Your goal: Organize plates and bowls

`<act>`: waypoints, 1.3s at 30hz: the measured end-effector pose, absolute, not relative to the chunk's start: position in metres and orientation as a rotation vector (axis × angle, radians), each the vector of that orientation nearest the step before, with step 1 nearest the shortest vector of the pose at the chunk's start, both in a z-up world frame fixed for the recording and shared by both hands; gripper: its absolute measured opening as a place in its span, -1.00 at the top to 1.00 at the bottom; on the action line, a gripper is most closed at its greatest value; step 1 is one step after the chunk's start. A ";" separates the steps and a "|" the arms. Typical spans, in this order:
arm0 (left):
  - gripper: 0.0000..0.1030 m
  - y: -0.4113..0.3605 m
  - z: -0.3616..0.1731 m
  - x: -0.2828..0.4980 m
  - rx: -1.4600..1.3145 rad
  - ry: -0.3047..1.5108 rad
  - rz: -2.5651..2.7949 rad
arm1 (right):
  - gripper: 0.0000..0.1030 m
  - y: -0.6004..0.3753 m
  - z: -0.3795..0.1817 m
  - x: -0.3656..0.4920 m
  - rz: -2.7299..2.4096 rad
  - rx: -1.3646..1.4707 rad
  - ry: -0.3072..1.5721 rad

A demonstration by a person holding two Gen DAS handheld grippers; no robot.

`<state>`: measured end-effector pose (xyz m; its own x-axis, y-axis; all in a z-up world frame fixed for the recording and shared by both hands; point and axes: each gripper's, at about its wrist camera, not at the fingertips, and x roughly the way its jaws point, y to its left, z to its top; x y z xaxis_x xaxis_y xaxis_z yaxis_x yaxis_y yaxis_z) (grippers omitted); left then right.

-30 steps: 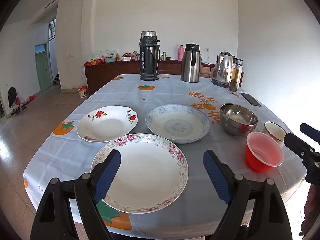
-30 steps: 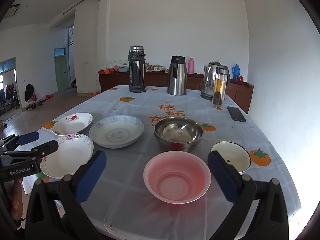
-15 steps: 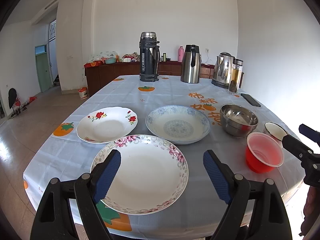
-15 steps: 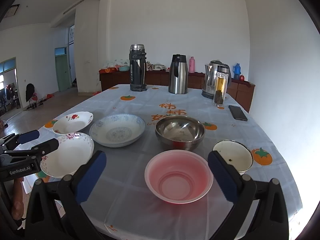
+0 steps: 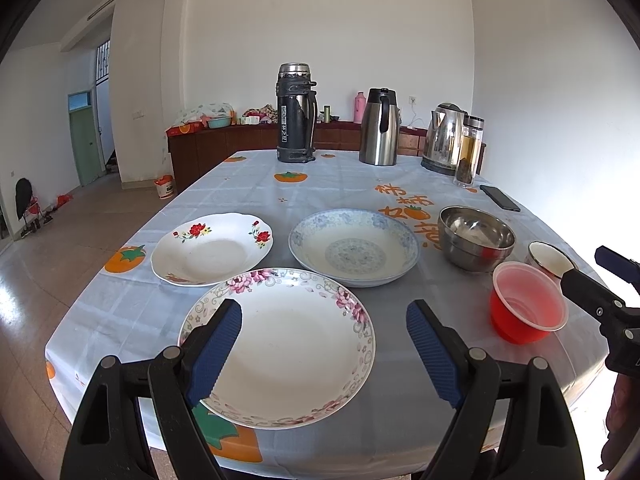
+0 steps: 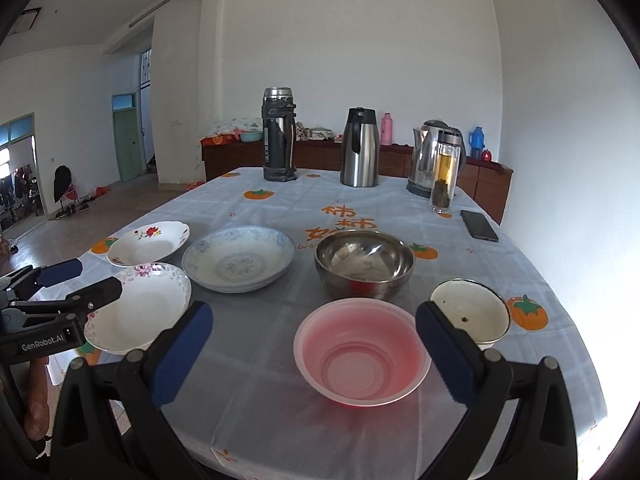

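My left gripper (image 5: 324, 344) is open and empty, held above a pink-flowered plate (image 5: 296, 344) at the table's near edge. Behind it lie a red-flowered plate (image 5: 212, 252) and a blue-patterned plate (image 5: 354, 246). My right gripper (image 6: 314, 348) is open and empty, held above a red plastic bowl (image 6: 362, 352). Beyond it stand a steel bowl (image 6: 364, 264) and a small white enamel bowl (image 6: 472, 312). The left gripper also shows at the left of the right wrist view (image 6: 80, 280).
At the far end of the table (image 5: 340, 184) stand a black thermos (image 5: 296, 114), a steel jug (image 5: 380, 128), a kettle (image 5: 442, 140) and a glass tea bottle (image 5: 468, 152). A phone (image 6: 479, 225) lies at the right. A sideboard stands behind.
Both grippers have drifted slightly back and up, so the plates and bowls sit a little lower in view. Nothing on the table has moved.
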<state>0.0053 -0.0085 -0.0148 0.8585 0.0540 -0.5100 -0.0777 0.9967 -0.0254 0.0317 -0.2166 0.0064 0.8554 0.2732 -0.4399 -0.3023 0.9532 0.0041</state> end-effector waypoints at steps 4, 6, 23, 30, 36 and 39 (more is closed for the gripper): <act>-0.67 -0.008 -0.015 0.005 -0.045 0.533 0.072 | -1.00 -0.216 0.006 0.031 0.310 -0.059 0.449; -0.67 -0.009 -0.016 0.006 -0.045 0.534 0.071 | -0.99 -0.215 0.006 0.031 0.311 -0.055 0.447; -0.67 0.000 -0.028 0.016 -0.063 0.562 0.061 | -0.97 -0.207 -0.003 0.045 0.352 -0.038 0.496; -0.67 0.015 -0.035 0.021 -0.075 0.574 0.100 | -0.89 -0.182 -0.013 0.057 0.397 -0.068 0.535; -0.67 0.047 -0.040 0.022 -0.087 0.589 0.214 | -0.67 -0.151 -0.027 0.072 0.480 -0.093 0.586; -0.67 0.069 -0.049 0.026 -0.131 0.634 0.257 | -0.52 -0.135 -0.034 0.083 0.523 -0.096 0.623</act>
